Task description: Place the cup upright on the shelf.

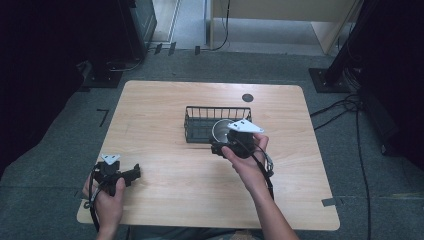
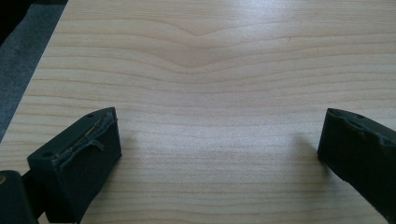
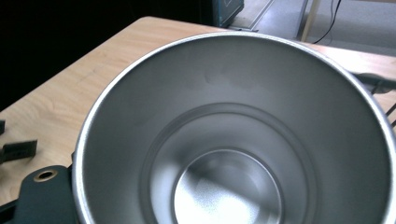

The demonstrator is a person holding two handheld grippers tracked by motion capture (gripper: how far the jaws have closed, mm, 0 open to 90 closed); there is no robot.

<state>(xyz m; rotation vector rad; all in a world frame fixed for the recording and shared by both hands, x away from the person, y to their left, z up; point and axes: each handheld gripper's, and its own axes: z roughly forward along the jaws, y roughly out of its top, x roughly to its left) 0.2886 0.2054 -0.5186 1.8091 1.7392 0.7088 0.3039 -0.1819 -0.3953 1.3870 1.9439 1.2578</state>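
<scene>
A pale wooden table [image 1: 165, 115] stands on grey carpet, with dark equipment stands and trailing cables at the far side of the room. From the high view, a black wire basket [image 1: 200, 122] sits near the middle of the table. Just at its near right corner the right gripper [image 1: 227, 145] holds a steel cup [image 1: 222, 129], mouth tilted toward the camera on that gripper, so the cup is in the air over the basket's edge rather than resting on the wood. The left gripper [image 1: 131, 174] lies low at the near left of the table, well apart from the basket, seemingly parked there to keep clear of the work

In the left gripper view its two black jaws stand wide apart with only bare wood grain between them: released, holding nothing

In the right gripper view the cup [image 3: 233, 140] looms close, its brushed inside and round bottom plain to see. One black jaw shows at the lower left against the cup's outer wall, so the claw is clenched on the rim. That grip on the wall probably lets the cup be carried upright-ish without slipping, either into or out of the basket; which, I cannot tell
</scene>
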